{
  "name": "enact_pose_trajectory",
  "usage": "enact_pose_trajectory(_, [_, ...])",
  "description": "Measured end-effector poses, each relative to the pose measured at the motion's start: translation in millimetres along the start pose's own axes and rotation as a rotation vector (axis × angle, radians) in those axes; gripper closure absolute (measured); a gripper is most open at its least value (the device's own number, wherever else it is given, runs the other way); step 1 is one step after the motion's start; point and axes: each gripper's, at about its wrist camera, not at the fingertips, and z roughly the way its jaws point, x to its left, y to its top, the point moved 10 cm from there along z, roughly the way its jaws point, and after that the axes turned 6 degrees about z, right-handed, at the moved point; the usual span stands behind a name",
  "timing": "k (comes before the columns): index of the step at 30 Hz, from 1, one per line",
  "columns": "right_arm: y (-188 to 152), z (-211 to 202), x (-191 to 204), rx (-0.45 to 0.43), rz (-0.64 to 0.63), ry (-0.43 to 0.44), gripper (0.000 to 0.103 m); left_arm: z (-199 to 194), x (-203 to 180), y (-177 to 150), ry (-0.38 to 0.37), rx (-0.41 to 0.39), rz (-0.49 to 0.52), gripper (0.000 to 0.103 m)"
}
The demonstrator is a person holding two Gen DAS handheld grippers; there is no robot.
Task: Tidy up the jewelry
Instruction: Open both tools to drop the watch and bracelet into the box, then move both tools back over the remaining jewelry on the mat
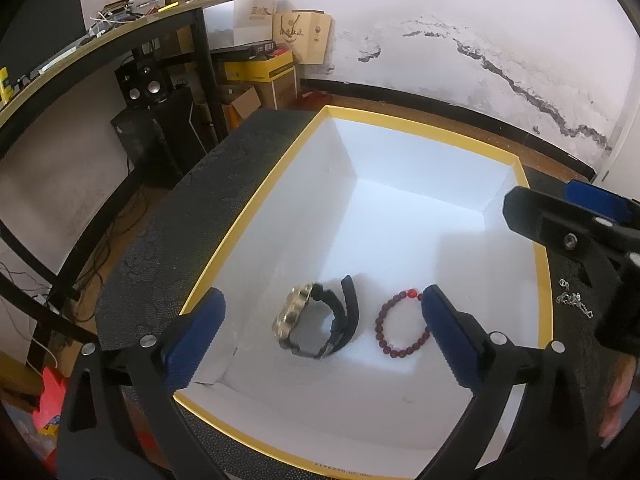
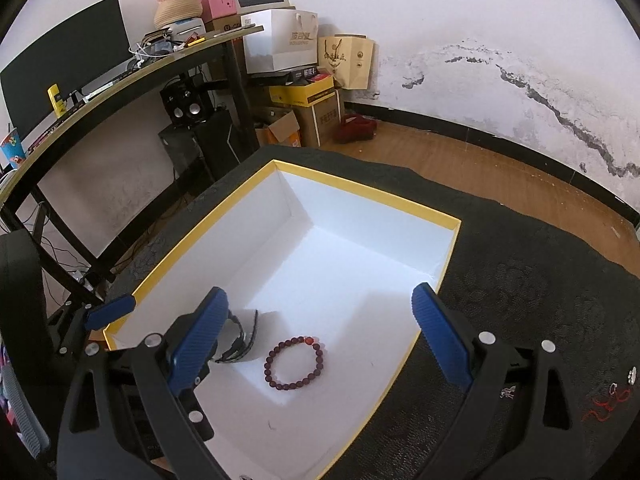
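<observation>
In the right wrist view a blue finger (image 2: 200,340) hides most of the watch (image 2: 240,340); small trinkets (image 2: 612,398) beside the frame edge are perhaps chains.

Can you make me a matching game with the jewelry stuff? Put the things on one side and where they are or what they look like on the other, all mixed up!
Things:
1. wristwatch
2. bead bracelet
3. silver chain
4. box

Clues:
A. lies outside, on the dark cloth
B. dark red ring lying flat on the white floor
C. yellow rim, white inside
D. black strap, resting on its side

Pairs: 1-D, 2-B, 3-A, 4-C
</observation>
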Motion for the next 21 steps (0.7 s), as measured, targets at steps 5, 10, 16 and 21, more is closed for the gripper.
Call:
enact_pose_trajectory(5, [-6,-17,-19,-0.021,-0.002,-0.011,0.010,-10,-8,7,0.004,-0.036,0.009,0.006])
enact_pose_trajectory(10, [-23,-61,-94,-0.062,0.039,-0.085,0.007,-26,-44,20,-0.055,-0.089,0.037,0.006])
enact_pose_trajectory(16, [-61,-116,-233,-0.106,0.173,-0.228,0.007,-40,-118,25,-0.129,-0.141,0.136,0.006])
enact_pose_trajectory(21, [-112,-144,-340,-0.115,0.299,-0.344,0.007,-38,-203,26,-0.186,-0.168,0.238,0.006])
